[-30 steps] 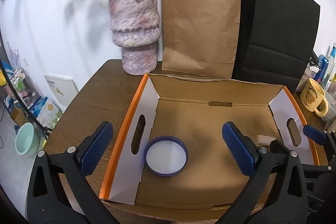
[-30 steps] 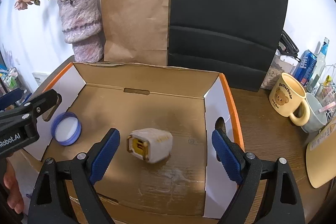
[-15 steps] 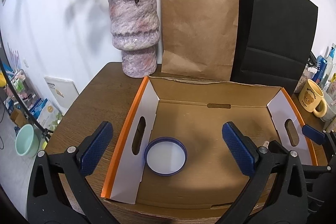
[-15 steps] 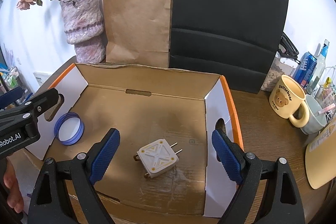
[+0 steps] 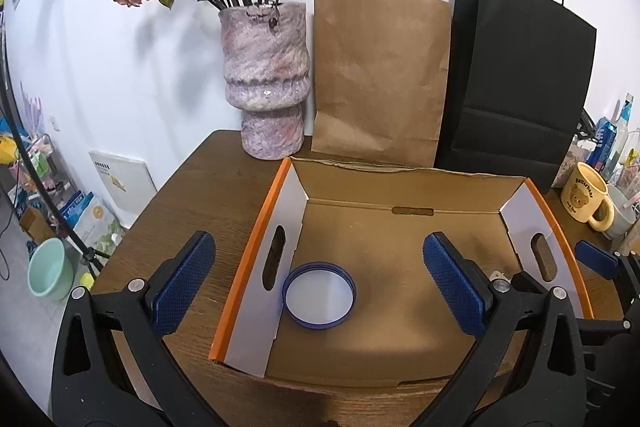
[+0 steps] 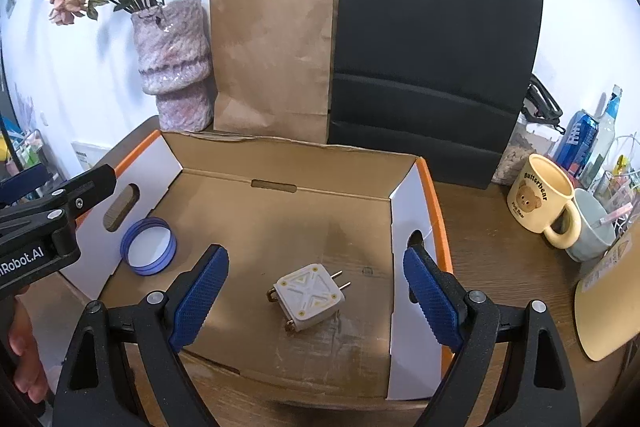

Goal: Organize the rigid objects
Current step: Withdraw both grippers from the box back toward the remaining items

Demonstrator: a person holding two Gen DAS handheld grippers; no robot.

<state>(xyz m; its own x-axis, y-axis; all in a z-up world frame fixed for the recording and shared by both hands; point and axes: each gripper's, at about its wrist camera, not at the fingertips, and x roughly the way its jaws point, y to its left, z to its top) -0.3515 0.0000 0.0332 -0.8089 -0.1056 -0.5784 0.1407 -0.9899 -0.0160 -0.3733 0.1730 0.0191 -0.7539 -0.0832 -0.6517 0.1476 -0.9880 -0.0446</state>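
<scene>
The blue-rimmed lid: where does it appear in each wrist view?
Left wrist view: blue-rimmed lid sits low in the centre, on the box floor beside the left white wall.
Right wrist view: same lid appears at the left, by that wall.
Shared landmark: the oval handle hole in that wall.
</scene>
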